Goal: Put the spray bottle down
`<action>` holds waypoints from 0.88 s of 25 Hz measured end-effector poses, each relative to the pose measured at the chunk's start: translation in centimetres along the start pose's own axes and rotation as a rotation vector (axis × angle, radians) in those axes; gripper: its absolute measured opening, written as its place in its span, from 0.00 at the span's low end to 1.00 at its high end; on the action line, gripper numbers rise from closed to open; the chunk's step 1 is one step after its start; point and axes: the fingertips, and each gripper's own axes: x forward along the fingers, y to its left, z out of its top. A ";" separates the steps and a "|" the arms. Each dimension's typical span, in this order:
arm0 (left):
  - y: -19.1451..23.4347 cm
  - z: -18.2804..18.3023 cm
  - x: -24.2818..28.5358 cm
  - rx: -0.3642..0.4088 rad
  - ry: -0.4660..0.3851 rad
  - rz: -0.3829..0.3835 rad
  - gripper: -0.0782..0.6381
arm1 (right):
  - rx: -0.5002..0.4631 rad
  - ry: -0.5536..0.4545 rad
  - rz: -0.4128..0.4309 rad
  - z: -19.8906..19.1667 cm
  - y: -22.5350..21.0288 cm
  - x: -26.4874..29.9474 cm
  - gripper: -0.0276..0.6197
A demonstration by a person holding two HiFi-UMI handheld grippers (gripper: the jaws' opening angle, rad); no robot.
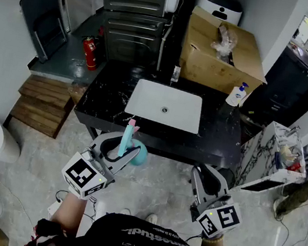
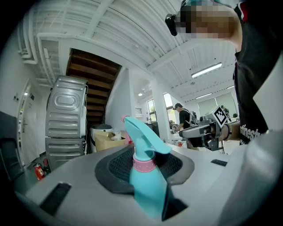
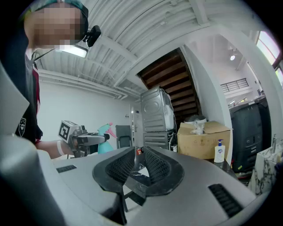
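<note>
A teal spray bottle with a pink collar stands upright between the jaws of my left gripper, which is shut on it around the neck and upper body. The left gripper view has the bottle rising from between the pads, its trigger head pointing away. It hangs in the air just in front of the black marble counter. My right gripper is held level to the right, jaws a narrow gap apart with nothing between them. From the right gripper view the bottle shows at the left.
A white sink is set into the counter. Behind it are a cardboard box, a soap dispenser and a stacked washing machine. A red fire extinguisher and wooden steps stand at the left.
</note>
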 end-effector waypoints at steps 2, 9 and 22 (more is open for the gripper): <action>-0.2 0.2 0.1 -0.001 0.000 0.013 0.33 | -0.004 0.002 0.004 0.1 -0.1 -0.3 0.18; -0.3 0.7 1.0 0.002 -0.006 0.020 0.33 | -0.011 -0.001 0.009 0.3 -0.7 -0.4 0.18; -0.8 0.3 1.6 -0.023 -0.015 0.029 0.33 | -0.014 -0.003 0.068 -0.2 -0.5 -1.0 0.18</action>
